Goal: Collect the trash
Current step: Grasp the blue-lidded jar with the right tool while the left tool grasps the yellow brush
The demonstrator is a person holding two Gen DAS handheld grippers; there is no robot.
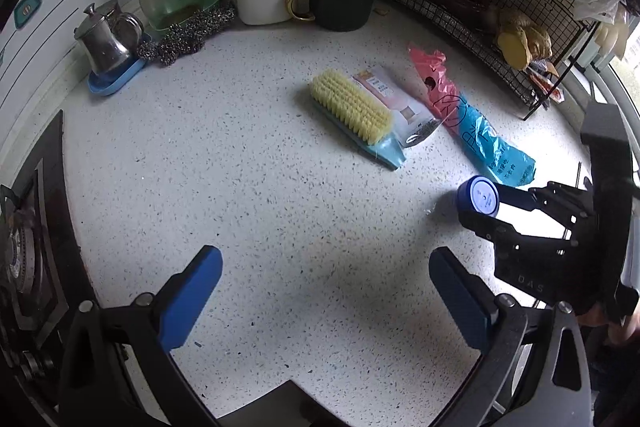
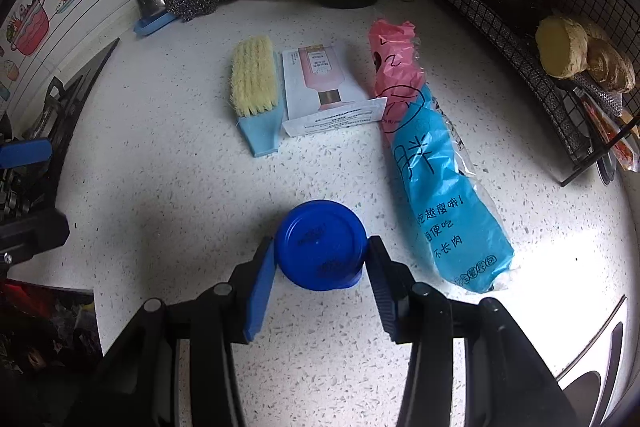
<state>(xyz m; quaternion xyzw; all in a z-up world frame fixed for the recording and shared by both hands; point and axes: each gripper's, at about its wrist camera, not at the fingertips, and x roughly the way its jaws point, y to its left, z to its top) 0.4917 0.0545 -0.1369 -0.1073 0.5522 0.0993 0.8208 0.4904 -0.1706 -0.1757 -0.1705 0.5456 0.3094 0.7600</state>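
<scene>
Pinching the blue lid (image 2: 322,245) by its rim low over the speckled bench (image 2: 160,187), the right tongs (image 2: 320,263) seem set to bin it, while the left tongs (image 1: 326,291) hang spread and empty

place: home kitchen | signs: gas stove (image 1: 24,259), utensil mug (image 1: 340,1), scrub brush (image 2: 254,81), speckled countertop (image 1: 240,187)

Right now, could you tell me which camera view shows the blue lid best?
The right wrist view: the blue lid faces the camera, large, between the right tool's fingers. The left wrist view shows it small, far right, partly hidden.
</scene>
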